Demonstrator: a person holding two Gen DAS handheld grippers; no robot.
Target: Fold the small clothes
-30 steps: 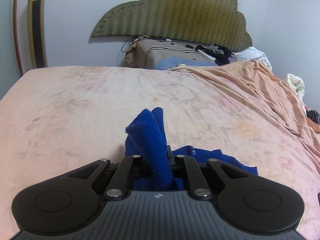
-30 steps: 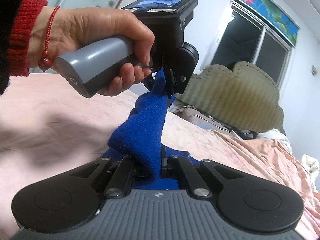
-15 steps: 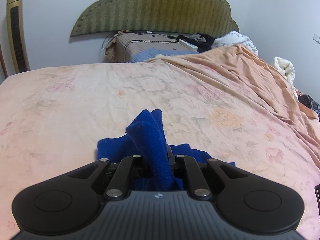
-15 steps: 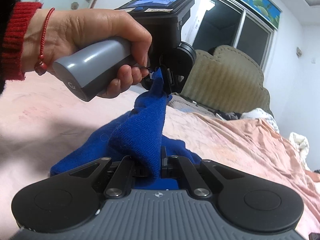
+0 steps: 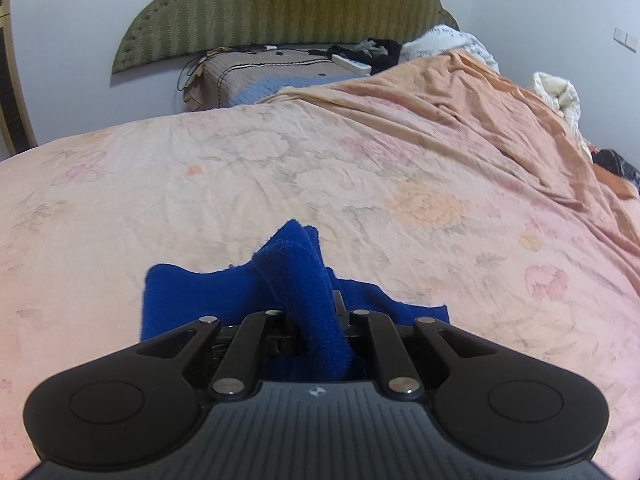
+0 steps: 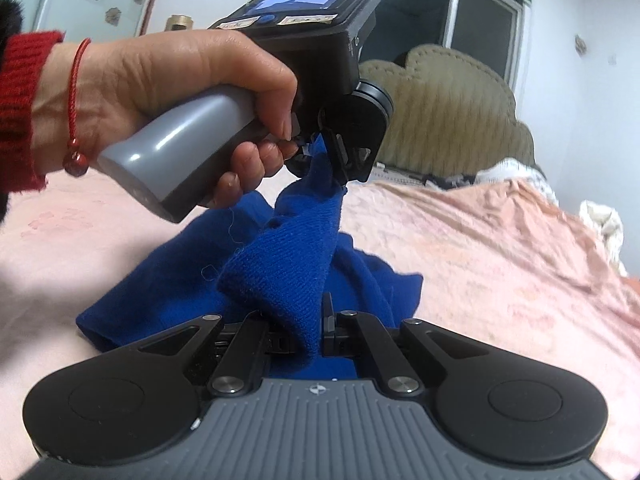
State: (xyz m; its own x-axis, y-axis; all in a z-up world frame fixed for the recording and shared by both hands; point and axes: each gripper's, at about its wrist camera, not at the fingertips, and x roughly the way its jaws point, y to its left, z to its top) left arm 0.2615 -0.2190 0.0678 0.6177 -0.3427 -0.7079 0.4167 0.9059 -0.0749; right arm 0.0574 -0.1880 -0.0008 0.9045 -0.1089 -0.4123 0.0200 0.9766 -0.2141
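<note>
Blue knit garment [image 6: 280,256]: small, soft. One edge is lifted off the bed sheet [image 5: 360,184]; the rest trails on the sheet below and behind both sets of fingers.

Right gripper [image 6: 316,332]: fingers pressed together on a bunched fold of the knit, which rises from between them. Left gripper [image 6: 334,152], seen ahead of the right one and held by the person's left hand [image 6: 180,92]: fingers pinching another part of the same edge. In its own view the left gripper [image 5: 316,320] has the cloth wedged between its nearly closed fingers.

Step, as I judge it: carrying the held edge across for a fold, both pinches on one edge with the cloth slack between them.

Next move calls for: pull the two pinches apart to tension the edge, lower it onto the trailing part, align, then release.

Containers: none visible. Beyond the fingertips, only the headboard [image 5: 280,8] and a cluttered pile of bedding [image 5: 280,76].
</note>
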